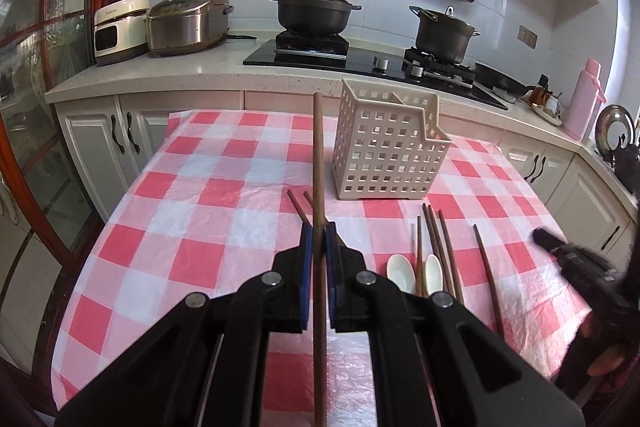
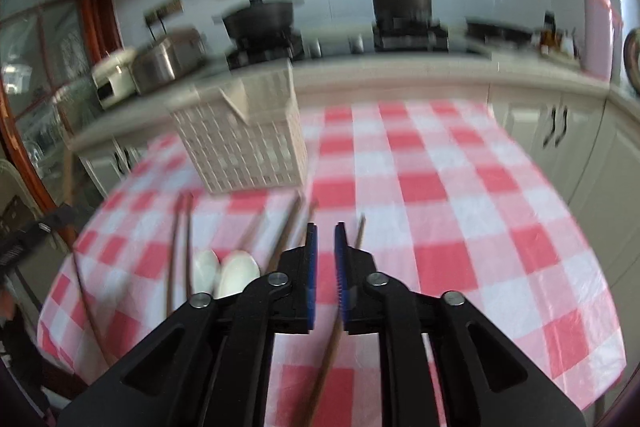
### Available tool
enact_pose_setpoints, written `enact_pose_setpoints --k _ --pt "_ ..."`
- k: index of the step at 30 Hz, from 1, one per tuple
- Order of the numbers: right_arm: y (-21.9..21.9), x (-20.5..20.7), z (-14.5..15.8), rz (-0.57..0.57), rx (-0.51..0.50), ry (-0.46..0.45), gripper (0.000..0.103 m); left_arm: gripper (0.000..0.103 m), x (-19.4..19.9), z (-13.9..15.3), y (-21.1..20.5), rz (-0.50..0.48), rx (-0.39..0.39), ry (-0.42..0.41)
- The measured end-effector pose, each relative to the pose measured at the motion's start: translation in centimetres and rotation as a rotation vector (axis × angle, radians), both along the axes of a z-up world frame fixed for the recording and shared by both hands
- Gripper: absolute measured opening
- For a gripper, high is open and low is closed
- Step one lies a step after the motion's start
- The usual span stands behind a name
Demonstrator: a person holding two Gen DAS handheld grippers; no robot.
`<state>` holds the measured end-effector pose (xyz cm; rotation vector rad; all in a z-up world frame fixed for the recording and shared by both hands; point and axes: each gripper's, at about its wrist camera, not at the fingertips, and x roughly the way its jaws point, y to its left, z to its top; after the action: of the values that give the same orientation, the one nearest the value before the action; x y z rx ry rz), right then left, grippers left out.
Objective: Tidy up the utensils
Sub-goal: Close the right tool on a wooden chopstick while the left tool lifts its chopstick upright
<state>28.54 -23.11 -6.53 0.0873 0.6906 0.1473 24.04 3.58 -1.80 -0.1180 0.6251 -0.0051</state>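
Note:
My left gripper [image 1: 319, 233] is shut on a brown chopstick [image 1: 318, 163] and holds it above the checked table, its tip pointing up beside the cream perforated basket [image 1: 390, 147]. Two more chopsticks [image 1: 298, 205] lie under it. Right of it lie two white spoons [image 1: 402, 271] and several chopsticks [image 1: 440, 247]. My right gripper [image 2: 324, 231] is slightly open and empty above a chopstick [image 2: 334, 339] on the table; the view is blurred. The basket [image 2: 244, 143] stands ahead to its left, with the spoons [image 2: 236, 273] nearer.
The table wears a red and white checked cloth [image 1: 208, 211]. Behind it runs a counter with a rice cooker [image 1: 186, 21], two black pots [image 1: 314, 9] on a stove and a pink flask [image 1: 585, 99]. White cabinets stand below the counter.

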Motion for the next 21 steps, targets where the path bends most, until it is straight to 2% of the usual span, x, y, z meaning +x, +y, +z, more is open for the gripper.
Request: enact_pose_setpoints --k 2,4,11,13,14,15,18,21 --pt "0.0 1.1 -1.4 0.004 -0.007 0.048 0.051 0.006 -0.4 0.3 0.0 0.003 0.007 -0.020" --pt "0.4 2.0 -2.5 0.003 -0.038 0.083 0.051 0.006 -0.8 0.8 0.0 0.007 0.016 -0.043" --pt "1.6 6.7 -6.1 -0.027 -0.126 0.227 0.032 0.006 -1.4 1.6 0.2 0.013 0.026 -0.077" --pt "2.0 7.0 -6.4 -0.032 -0.168 0.214 0.025 0.006 -1.4 1.6 0.1 0.013 0.033 -0.079" --pt "2.1 7.1 -6.4 -0.026 -0.173 0.220 0.013 0.006 -1.4 1.5 0.1 0.012 0.033 -0.079" --pt "2.1 7.1 -6.3 -0.027 -0.173 0.225 0.007 0.006 -1.4 1.5 0.1 0.011 0.033 -0.078" --pt "2.1 6.1 -5.7 -0.023 -0.171 0.180 0.007 0.006 -1.3 1.5 0.0 0.006 0.028 -0.079" --pt "1.6 4.2 -3.6 -0.014 -0.105 0.098 0.006 0.006 -1.5 1.5 -0.2 0.001 0.033 -0.083"
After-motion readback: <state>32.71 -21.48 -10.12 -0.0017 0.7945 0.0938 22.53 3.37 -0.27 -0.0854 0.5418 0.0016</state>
